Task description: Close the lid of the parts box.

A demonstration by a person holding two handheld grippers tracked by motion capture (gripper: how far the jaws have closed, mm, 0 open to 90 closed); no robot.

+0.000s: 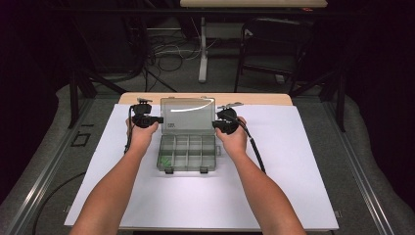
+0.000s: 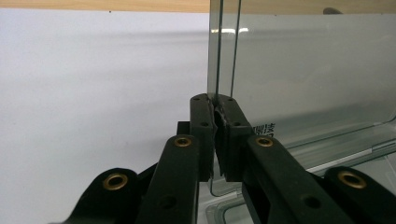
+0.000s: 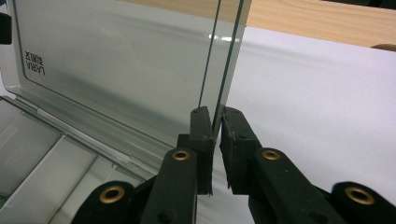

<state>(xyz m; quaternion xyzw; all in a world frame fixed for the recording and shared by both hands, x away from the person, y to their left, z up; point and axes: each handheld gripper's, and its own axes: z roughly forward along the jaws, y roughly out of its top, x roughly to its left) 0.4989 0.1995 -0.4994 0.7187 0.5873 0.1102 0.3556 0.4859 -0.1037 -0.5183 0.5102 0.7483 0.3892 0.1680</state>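
A clear plastic compartment box (image 1: 188, 152) lies in the middle of the white sheet, its lid (image 1: 188, 115) standing upright at the far side. Something small and green (image 1: 164, 160) rests in its near-left compartment. My left gripper (image 1: 160, 119) is shut on the lid's left edge; in the left gripper view the lid (image 2: 303, 70) rises out of the pinched jaws of that gripper (image 2: 217, 107). My right gripper (image 1: 215, 125) holds the lid's right edge. In the right gripper view the lid (image 3: 116, 56) sits between the jaws of this gripper (image 3: 216, 121), with the box's compartments (image 3: 37, 154) below.
A white sheet (image 1: 293, 161) covers the table, with the wooden tabletop (image 1: 264, 99) showing along its far edge. Beyond the table are a dark chair (image 1: 274, 44), a white table leg (image 1: 202, 49) and cables on the floor (image 1: 166, 54).
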